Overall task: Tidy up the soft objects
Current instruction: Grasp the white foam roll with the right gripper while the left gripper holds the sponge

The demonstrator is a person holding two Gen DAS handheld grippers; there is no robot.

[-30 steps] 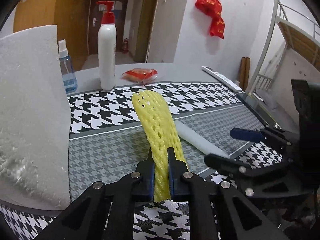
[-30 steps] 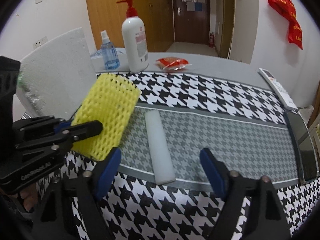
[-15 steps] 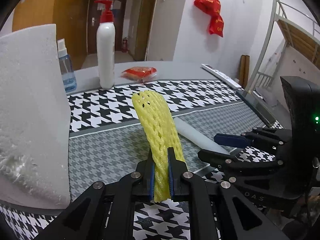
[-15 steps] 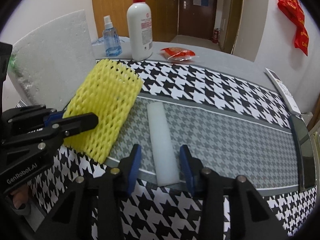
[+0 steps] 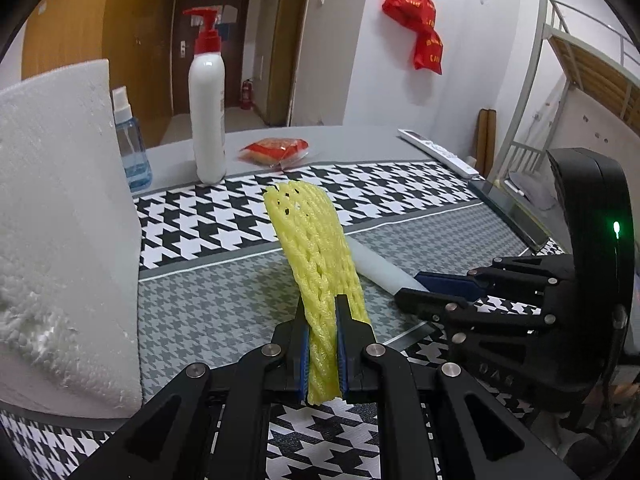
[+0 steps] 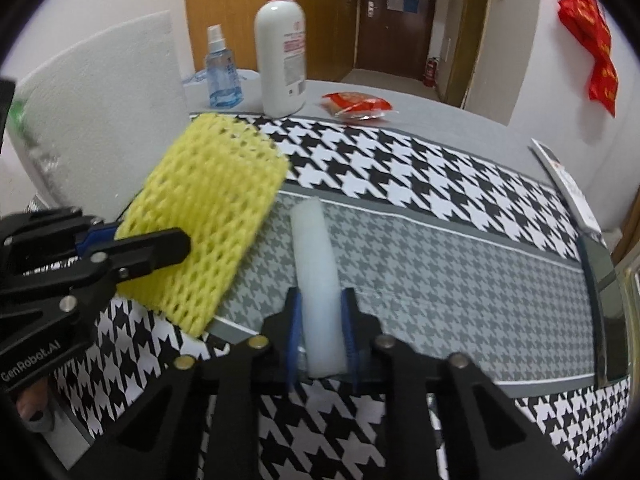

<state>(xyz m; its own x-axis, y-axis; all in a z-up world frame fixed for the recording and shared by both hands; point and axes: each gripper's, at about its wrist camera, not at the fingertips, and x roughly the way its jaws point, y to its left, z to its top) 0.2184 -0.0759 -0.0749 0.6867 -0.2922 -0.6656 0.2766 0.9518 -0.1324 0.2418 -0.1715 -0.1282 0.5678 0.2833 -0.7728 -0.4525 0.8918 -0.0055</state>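
The yellow foam net (image 5: 316, 264) is clamped at its lower end between the pads of the left gripper (image 5: 323, 344) and stands upright above the houndstooth cloth (image 6: 460, 280). Just beside it, the near end of the white foam roll (image 6: 316, 264), lying on the cloth, is pinched by the right gripper (image 6: 322, 332), whose jaws have just been closing onto it. A white foam slab (image 5: 60, 216) is seen at the left. Farther back stand a pump bottle (image 6: 282, 60), a blue spray bottle (image 6: 220, 76) and a red packet (image 6: 356, 105).

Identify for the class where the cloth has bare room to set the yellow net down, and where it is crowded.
Free: the grey houndstooth band right of the white foam stick, and the black-and-white band beyond it. Crowded: the left side, by the foam block, yellow net, spray bottle and pump bottle.
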